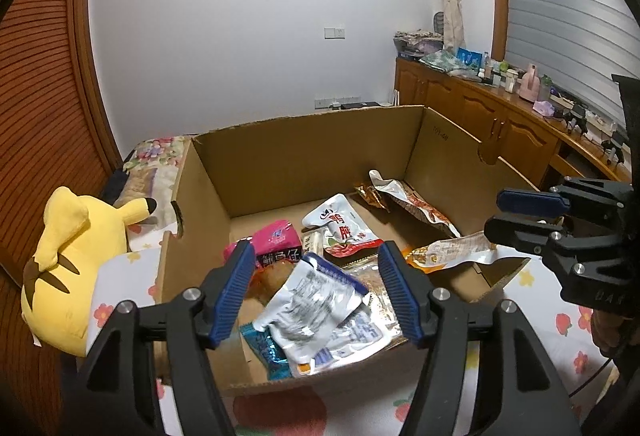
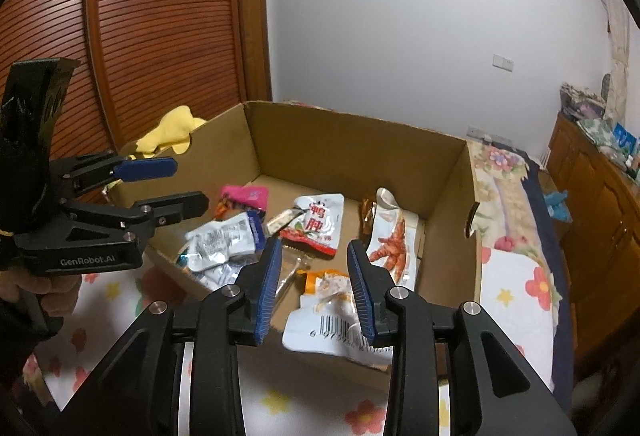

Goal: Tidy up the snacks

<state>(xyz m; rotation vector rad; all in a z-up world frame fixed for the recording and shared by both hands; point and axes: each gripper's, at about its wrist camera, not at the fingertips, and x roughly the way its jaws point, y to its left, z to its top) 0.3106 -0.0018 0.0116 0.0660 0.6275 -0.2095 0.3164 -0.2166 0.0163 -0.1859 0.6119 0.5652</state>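
Note:
An open cardboard box (image 1: pixel 304 156) (image 2: pixel 352 140) stands on a flowered bed sheet and holds several snack packets. A silver and blue packet (image 1: pixel 316 304) (image 2: pixel 224 240) lies at its near left. A white and red packet (image 1: pixel 344 228) (image 2: pixel 316 224) lies in the middle, a pink one (image 1: pixel 276 236) (image 2: pixel 248 196) behind. An orange and white packet (image 1: pixel 452 252) (image 2: pixel 336 312) rests tilted over the box's near right rim. My left gripper (image 1: pixel 316 288) (image 2: pixel 180 188) is open above the silver packet. My right gripper (image 2: pixel 312 284) (image 1: pixel 496 212) is open above the orange packet, touching nothing.
A yellow plush toy (image 1: pixel 68 256) lies left of the box on the bed. A wooden louvred wardrobe (image 2: pixel 160 36) stands behind it. A wooden cabinet (image 1: pixel 500 116) with clutter on top runs along the right wall. The flowered sheet (image 2: pixel 520 284) surrounds the box.

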